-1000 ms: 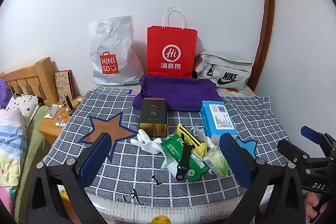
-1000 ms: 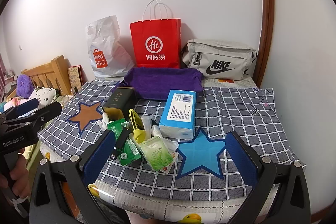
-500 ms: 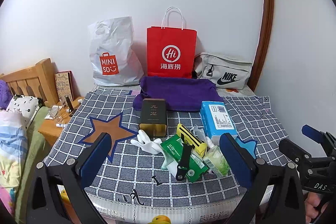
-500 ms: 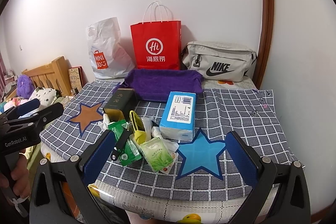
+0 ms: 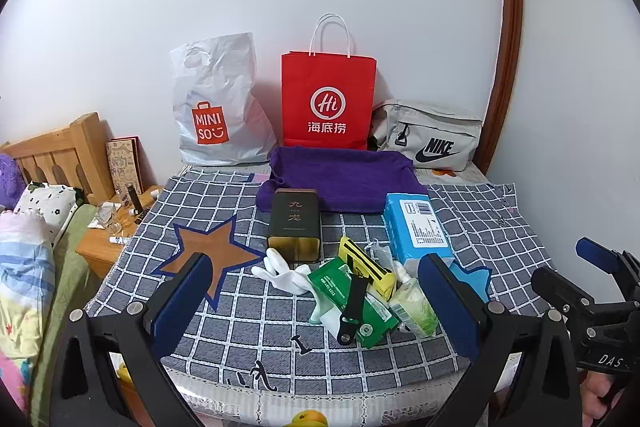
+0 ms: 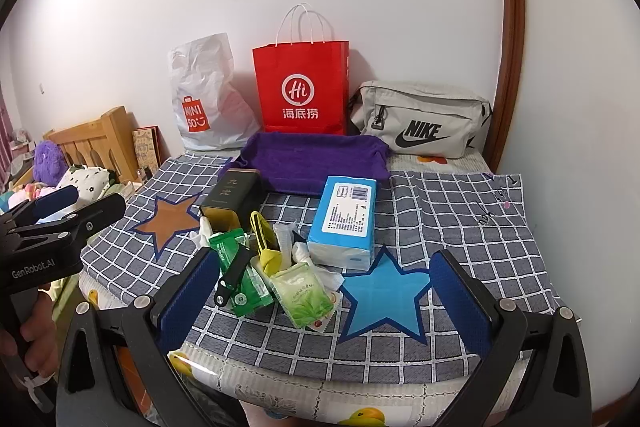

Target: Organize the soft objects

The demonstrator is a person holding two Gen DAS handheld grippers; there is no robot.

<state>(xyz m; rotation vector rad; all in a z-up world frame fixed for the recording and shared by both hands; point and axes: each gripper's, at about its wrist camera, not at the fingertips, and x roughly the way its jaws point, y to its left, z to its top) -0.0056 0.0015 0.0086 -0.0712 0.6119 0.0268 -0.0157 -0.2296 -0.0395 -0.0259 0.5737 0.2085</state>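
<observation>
hovering released short of the pile, left tool (image 5: 316,301) and right tool (image 6: 320,297) could snag the black strap (image 6: 233,277) when grabbing the green packet (image 6: 240,273), dragging neighbouring packets along.

Both cameras sit low at the near edge of the counter (image 5: 240,307), looking across its checked cloth toward the white wall. Each view is framed at the bottom by its own gripper's two blue pads, spread wide.

The left wrist view stands a little further left and takes in the wooden headboard (image 5: 52,151); the right gripper (image 5: 592,267) pokes in at its right edge.

The right wrist view sits further right, with the left gripper (image 6: 60,211) at its left edge.

Both share the red bag (image 5: 328,103), purple towel (image 6: 316,159) and the central clutter, at middling range.
</observation>
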